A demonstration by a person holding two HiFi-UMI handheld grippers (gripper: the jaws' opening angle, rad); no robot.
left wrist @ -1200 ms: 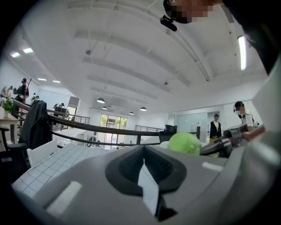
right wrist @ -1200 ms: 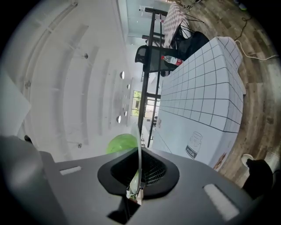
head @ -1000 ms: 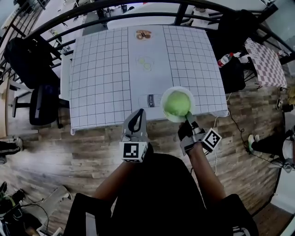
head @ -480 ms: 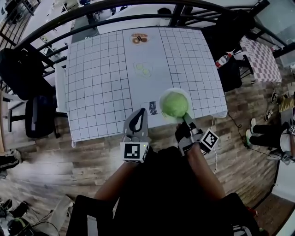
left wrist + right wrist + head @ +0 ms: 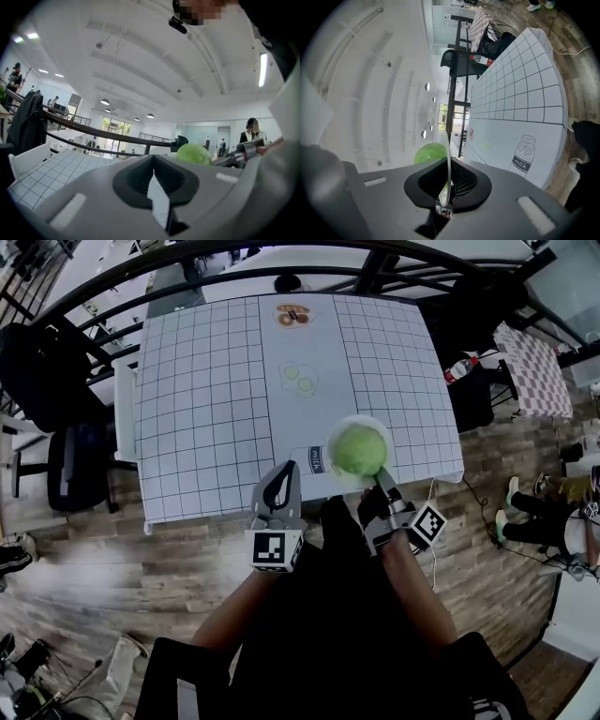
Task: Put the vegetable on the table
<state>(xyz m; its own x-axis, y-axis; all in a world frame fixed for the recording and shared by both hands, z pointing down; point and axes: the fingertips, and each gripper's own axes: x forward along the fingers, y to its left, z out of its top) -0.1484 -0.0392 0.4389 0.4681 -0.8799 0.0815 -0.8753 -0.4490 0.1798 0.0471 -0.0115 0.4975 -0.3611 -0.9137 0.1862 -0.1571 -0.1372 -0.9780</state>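
- Looking at head view: R gripper (image 5: 380, 482) pinches the rim of plate (image 5: 330, 454) w/ the round green veg (image 5: 360, 448) riding on it, over the near edge of the surface (image 5: 206, 409), just beside the milk print (image 5: 314, 458). Risk: the hold is on one side only, so the plate could tip & the veg could roll off toward the floor (image 5: 187, 549). There's plenty of bare grid further in. L gripper (image 5: 278, 486) hangs short of the edge, apart from the plate.
- L gripper view: jaws together, gripping nothing I can name. There's a pale sliver at the seam, unclear what. Veg (image 5: 193, 153) shows off to its right, apart.
- R gripper view: jaws clamped on the plate rim, seen edge-on, w/ veg (image 5: 430, 153) just behind. The surface edge is close, so a set-down too near it prob leaves the plate overhanging.
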